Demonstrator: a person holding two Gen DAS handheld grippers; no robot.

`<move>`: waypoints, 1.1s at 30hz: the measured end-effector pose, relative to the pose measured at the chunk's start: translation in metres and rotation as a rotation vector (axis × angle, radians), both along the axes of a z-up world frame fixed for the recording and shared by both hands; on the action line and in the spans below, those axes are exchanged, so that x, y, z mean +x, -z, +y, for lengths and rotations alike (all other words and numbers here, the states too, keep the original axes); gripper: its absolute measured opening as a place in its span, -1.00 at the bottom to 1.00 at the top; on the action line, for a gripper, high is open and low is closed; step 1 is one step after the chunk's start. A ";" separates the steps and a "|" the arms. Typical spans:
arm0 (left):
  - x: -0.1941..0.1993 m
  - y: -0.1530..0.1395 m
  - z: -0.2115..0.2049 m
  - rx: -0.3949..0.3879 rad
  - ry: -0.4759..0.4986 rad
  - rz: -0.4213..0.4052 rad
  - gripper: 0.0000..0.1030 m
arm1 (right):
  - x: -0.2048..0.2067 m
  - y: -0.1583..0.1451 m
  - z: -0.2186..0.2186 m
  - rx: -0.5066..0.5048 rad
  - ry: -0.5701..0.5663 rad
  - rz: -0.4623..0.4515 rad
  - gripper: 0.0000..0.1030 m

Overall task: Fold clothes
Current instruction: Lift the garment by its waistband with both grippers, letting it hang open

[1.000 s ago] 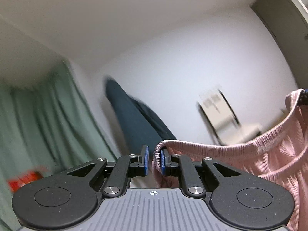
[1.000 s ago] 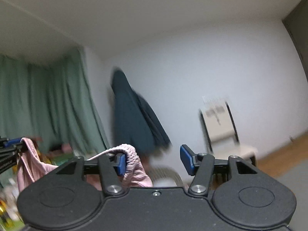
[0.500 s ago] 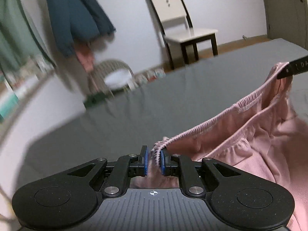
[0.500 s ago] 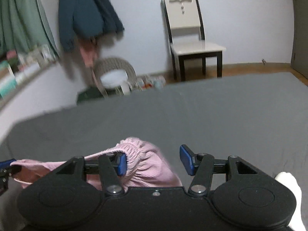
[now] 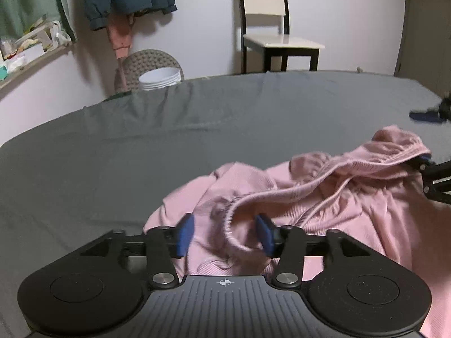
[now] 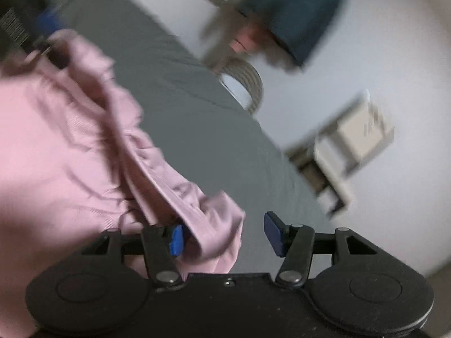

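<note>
Lying crumpled on grey sheet [image 5: 141,129], pink garment [image 5: 352,205], left claw [image 5: 225,232] and right claw [image 6: 222,238] both spread wide, gripping nothing, no legible writing.

The pink garment [image 5: 352,205] is soft ribbed cloth with a gathered elastic band. The bed [image 5: 141,140] wears a matt grey sheet, faintly creased. At twelve o'clock, the chair [image 5: 277,40] has a glossy cream seat.

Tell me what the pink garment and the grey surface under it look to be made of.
Pink garment: soft ribbed knit, matte, judging by fine ribs, a gathered elastic waistband and limp folds. Grey surface: smooth woven sheet, probably cotton, matte with shallow wrinkles.
</note>
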State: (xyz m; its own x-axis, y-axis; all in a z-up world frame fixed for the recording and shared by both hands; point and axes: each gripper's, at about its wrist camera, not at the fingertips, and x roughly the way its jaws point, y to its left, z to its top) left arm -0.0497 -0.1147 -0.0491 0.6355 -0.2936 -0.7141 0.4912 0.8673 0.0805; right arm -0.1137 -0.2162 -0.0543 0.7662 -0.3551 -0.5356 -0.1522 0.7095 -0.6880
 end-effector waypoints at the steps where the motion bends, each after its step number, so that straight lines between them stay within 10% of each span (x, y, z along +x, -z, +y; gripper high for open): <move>1: 0.000 -0.003 0.000 0.006 0.008 0.001 0.01 | -0.001 0.002 0.010 -0.052 -0.042 0.011 0.06; 4: -0.005 -0.010 0.005 0.013 0.018 0.008 0.01 | -0.003 0.011 0.038 -0.189 -0.137 0.031 0.03; 10: -0.003 -0.009 0.016 -0.054 -0.023 0.061 0.01 | 0.010 0.010 0.049 -0.160 -0.115 0.046 -0.83; 23: -0.009 -0.002 -0.014 0.055 -0.026 -0.077 -0.02 | 0.019 -0.035 0.007 0.155 0.115 -0.083 -0.86; 27: -0.007 0.001 -0.023 0.096 -0.001 -0.066 -0.61 | 0.016 -0.026 0.006 0.156 0.127 -0.047 -0.80; 33: -0.014 -0.017 -0.023 0.159 0.024 -0.156 -0.73 | 0.015 -0.024 -0.016 0.274 0.207 -0.063 -0.85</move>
State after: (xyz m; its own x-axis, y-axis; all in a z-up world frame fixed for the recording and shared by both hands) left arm -0.0636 -0.1377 -0.0317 0.7359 -0.2016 -0.6464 0.4824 0.8261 0.2915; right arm -0.0989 -0.2320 -0.0301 0.7276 -0.3555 -0.5867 0.0504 0.8806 -0.4711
